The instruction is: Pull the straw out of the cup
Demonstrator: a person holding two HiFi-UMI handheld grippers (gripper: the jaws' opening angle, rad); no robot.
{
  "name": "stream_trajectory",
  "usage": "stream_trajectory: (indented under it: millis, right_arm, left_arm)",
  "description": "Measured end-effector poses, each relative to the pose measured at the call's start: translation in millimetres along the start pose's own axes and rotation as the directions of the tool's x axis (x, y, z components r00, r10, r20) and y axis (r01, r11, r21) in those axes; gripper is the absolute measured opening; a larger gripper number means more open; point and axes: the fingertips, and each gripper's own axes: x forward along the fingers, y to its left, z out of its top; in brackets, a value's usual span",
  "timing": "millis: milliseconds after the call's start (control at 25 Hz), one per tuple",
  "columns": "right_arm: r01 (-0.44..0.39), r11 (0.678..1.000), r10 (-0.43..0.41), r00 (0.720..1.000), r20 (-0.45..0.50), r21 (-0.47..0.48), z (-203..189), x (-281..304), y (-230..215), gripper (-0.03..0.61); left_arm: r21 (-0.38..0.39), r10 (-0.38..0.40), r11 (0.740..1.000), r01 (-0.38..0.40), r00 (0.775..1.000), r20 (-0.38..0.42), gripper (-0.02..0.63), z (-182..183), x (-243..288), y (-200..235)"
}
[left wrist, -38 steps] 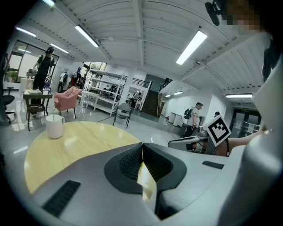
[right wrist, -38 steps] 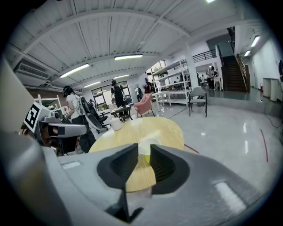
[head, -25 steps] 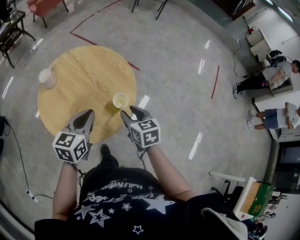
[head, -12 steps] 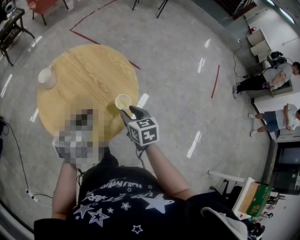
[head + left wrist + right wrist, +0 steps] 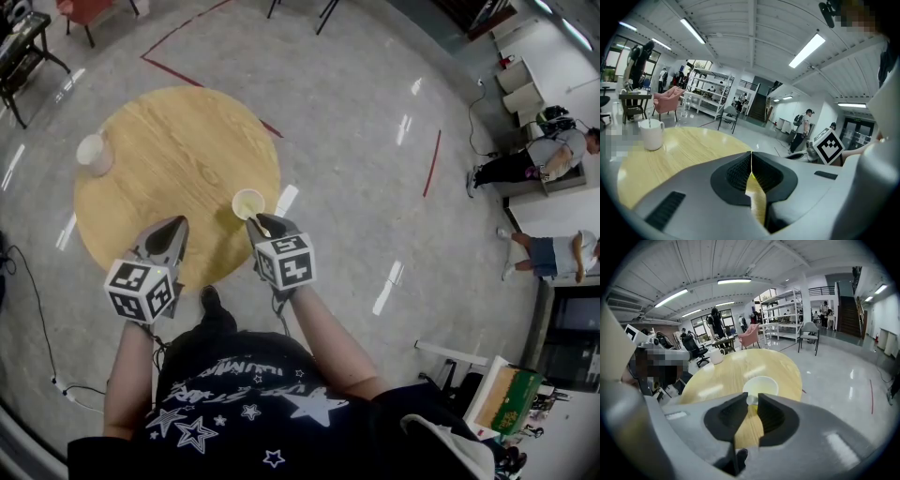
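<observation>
While the straw [image 5: 751, 400] leans out of the pale cup [image 5: 248, 203] by the tabletop's [image 5: 169, 141] right edge, its upper end lies between the right gripper's [image 5: 259, 221] jaws, which are closing, with a narrow gap left. The left gripper [image 5: 172, 227], jaws pressed together and empty, hovers above the near edge. A white mug [image 5: 94, 153] stands at the far left edge.

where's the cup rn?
Head view: cup sits at the round table's right edge, just beyond the right tool, whose closing jaws have the straw tip between them.
</observation>
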Motion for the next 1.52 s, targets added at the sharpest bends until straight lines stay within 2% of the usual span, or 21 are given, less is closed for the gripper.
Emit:
stream_trajectory:
  millis: [120,800,1520]
  right_arm:
    - [0.008,1.0,-0.008,1.0,-0.009,-0.002,-1.2,-1.0,-1.6,0.048]
    - [0.04,0.999,-0.04,0.999,0.01,-0.016,8.8,-1.8,-7.3,0.041]
    - [0.048,0.998,-0.041,0.991,0.124,-0.051,32.3,-44.4,-2.5,0.039]
  left_arm:
    - [0.001,0.0,1.0,0.0,1.0,0.002,0.009,0.0,-0.1,-0.8]
    - [-0.001,0.021,1.0,-0.021,1.0,0.019,0.009,0.2,-8.4,3.4]
    - [0.026,0.042,0.999,-0.044,0.997,0.07,0.009,3.5,-30.2,-20.4]
